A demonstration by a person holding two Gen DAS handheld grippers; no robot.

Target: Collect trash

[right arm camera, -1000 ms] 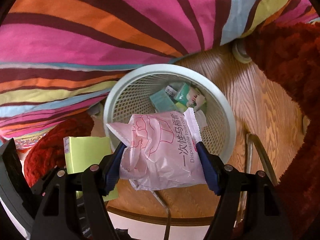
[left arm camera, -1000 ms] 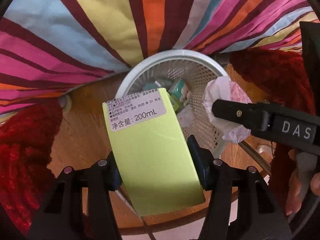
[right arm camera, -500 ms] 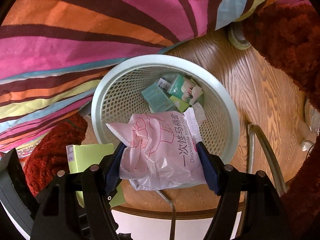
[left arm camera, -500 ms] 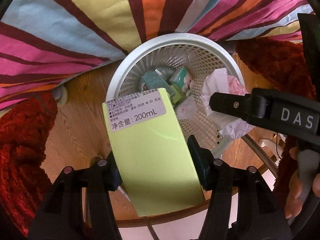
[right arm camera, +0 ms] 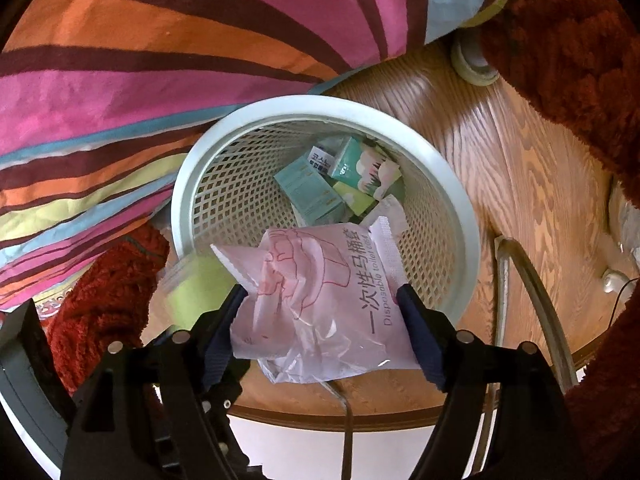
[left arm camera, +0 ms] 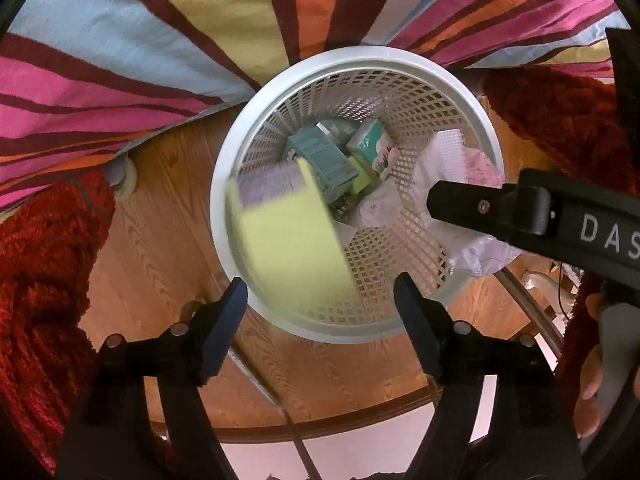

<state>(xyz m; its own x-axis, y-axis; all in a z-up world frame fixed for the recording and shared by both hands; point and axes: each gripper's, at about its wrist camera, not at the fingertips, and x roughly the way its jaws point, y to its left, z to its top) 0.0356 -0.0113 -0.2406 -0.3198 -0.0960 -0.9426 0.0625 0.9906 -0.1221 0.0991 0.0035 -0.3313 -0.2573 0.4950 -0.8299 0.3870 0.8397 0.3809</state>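
A white mesh waste basket (left arm camera: 472, 108) stands on the wood floor and holds several small cartons. It also shows in the right wrist view (right arm camera: 460, 200). My left gripper (left arm camera: 320, 292) is open above its near rim. A yellow-green carton (left arm camera: 288, 232) is blurred, free of the fingers, falling into the basket; it also shows in the right wrist view (right arm camera: 192, 284). My right gripper (right arm camera: 322, 300) is shut on a pink plastic packet (right arm camera: 328, 300) and holds it over the basket's near rim. The packet also shows in the left wrist view (left arm camera: 476, 164).
A striped cloth (left arm camera: 160, 40) hangs behind the basket. Red shaggy fabric (left arm camera: 44, 264) lies at both sides. A metal bar (right arm camera: 532, 280) runs over the floor at right. A round white foot (right arm camera: 472, 64) stands on the floor beyond the basket.
My left gripper has opened and let go of the yellow-green carton, which drops into the basket. Both grippers moved closer over the basket. The right still holds the pink packet.
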